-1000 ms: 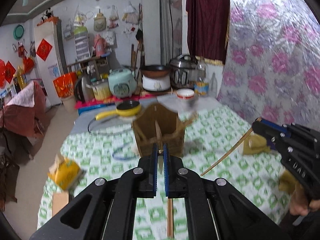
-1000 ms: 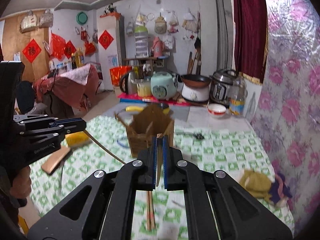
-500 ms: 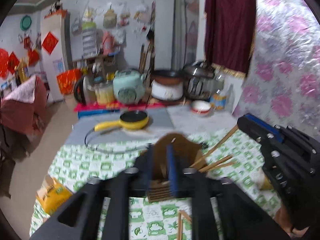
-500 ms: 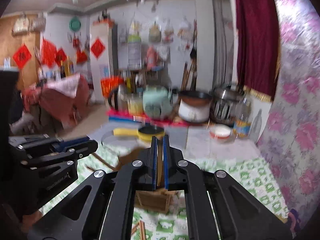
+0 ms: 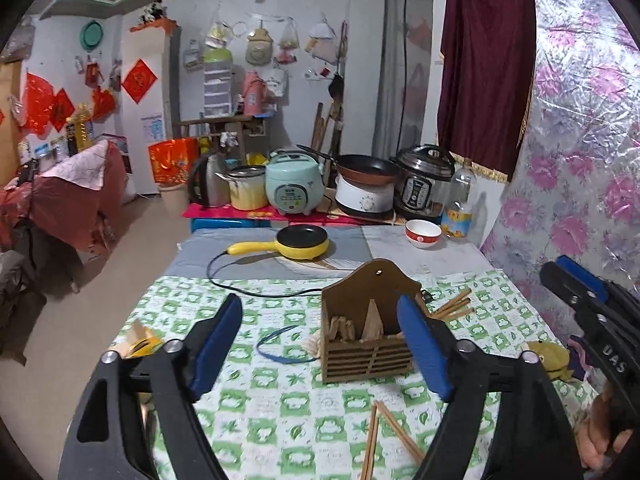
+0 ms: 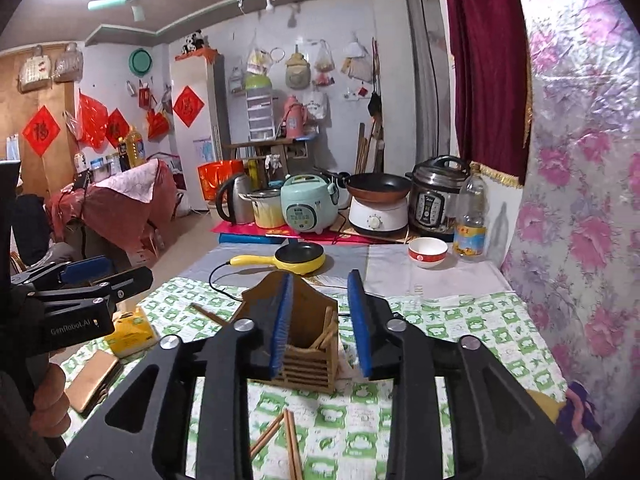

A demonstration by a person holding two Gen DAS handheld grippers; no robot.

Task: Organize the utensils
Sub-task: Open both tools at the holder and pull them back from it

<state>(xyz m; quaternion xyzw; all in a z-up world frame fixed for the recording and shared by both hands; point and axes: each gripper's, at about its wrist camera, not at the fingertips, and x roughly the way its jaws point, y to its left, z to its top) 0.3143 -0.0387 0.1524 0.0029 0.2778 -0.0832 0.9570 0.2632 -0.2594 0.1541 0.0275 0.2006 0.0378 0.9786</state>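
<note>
two handheld grippers hover above a table covered by a green-and-white checked cloth. the left gripper has blue-padded jaws spread wide and opening, with nothing pressed between them. the right gripper has jaws partly apart and also opening, empty as well. just beyond both stands a wooden utensil holder with a peaked back panel and slatted front, upright near the middle of the cloth. several wooden chopsticks lean inside it, and a few more poke out past its right side. loose chopsticks lie on the cloth in front of the holder, close to the grippers. farther back sit a yellow electric frying pan and a red-and-white bowl.
</note>
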